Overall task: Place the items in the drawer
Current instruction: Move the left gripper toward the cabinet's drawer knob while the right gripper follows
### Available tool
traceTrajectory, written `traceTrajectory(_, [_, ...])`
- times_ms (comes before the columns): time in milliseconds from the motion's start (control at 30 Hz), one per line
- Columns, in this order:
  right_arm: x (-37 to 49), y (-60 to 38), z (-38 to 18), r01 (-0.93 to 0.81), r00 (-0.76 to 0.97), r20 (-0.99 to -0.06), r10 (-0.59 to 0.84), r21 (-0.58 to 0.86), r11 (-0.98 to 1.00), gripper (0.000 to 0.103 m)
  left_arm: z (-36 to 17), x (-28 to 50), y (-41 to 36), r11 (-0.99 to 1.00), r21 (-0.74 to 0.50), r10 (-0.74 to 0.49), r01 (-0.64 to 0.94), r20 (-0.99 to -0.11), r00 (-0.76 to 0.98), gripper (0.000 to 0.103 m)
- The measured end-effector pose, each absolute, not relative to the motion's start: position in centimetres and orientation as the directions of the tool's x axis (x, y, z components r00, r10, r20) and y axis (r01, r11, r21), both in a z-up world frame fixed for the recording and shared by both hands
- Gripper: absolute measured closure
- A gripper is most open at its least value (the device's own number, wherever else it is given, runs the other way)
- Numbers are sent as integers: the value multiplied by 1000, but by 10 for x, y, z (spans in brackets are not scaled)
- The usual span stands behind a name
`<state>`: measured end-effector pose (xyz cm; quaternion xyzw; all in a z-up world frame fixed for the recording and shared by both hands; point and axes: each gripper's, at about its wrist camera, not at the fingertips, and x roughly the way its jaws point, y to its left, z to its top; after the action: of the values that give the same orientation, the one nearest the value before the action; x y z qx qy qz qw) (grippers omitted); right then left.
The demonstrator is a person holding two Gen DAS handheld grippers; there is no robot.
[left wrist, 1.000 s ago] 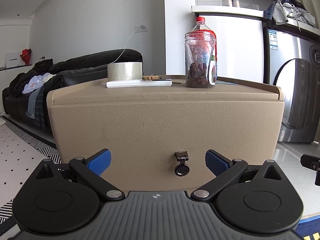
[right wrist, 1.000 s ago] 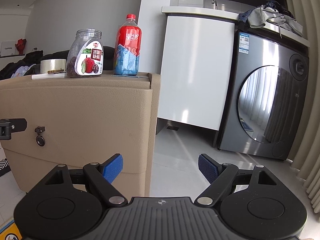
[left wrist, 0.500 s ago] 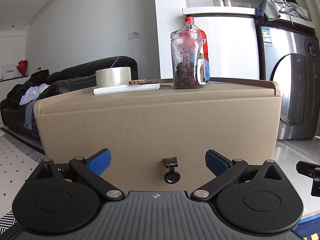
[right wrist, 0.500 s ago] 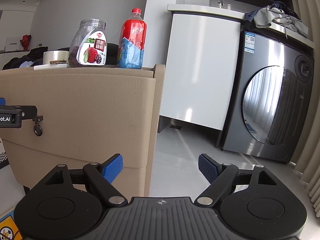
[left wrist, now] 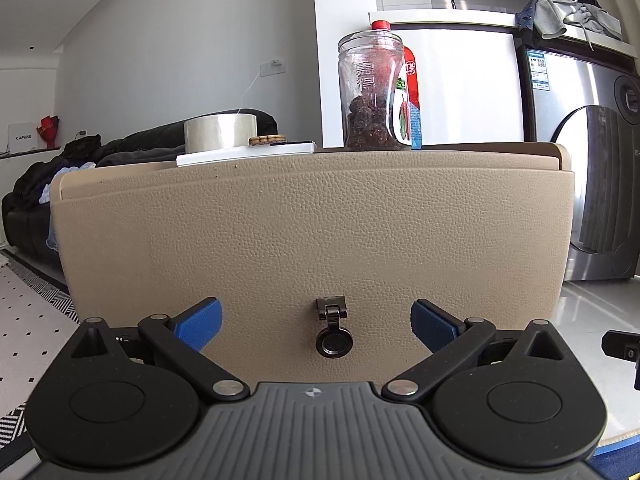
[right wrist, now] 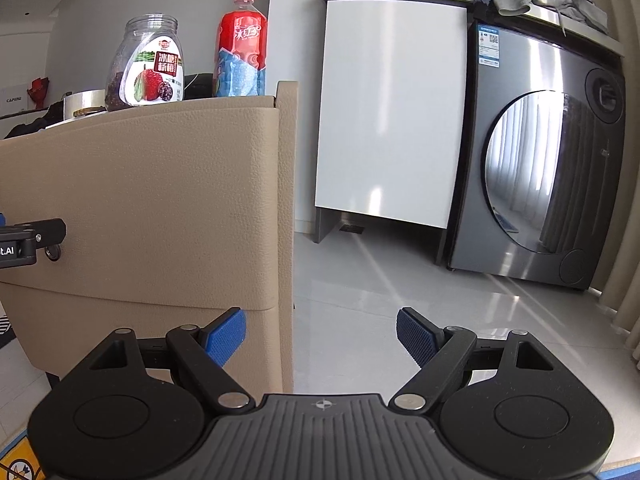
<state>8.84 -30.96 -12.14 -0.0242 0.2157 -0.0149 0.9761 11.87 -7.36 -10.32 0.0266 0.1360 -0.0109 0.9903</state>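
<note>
Left claw (left wrist: pixel 316 320) spread, drawer (left wrist: pixel 312 232) front facing it, pull ring (left wrist: pixel 334 344) hanging between fingertips; right claw (right wrist: pixel 320 332) spread, empty.

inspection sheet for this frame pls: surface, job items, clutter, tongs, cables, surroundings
Surface: tan cabinet top, mostly edge-on.
Job's things: drawer front shut, ring pull hanging; jar, red bottle, tape roll on top.
Clutter: white flat box under the tape roll, small round object beside it.
Tongs: left tongs open, ring pull centred between them; right tongs open, empty, at the cabinet's right corner.
Cables: thin wire from wall outlet.
Surroundings: washing machine, clothes on it, black sofa.
</note>
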Motion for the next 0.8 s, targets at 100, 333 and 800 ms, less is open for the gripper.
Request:
traceTrajectory(100, [90,-312,-122,20,903,-428,-33,-34,999,17,-106,120,-73,998,50,-11,25,-257,966,0])
traceTrajectory(333, [88,-307,-131,-4,906,-423,-22,-61,998,17,-112,119,-77,997,71,8,7,-207,978,0])
traceTrajectory(800, [83,-315,-141,-27,915,-403,8,-41,999,17,-122,135,-69,1000,9,-4,6,-210,978,5])
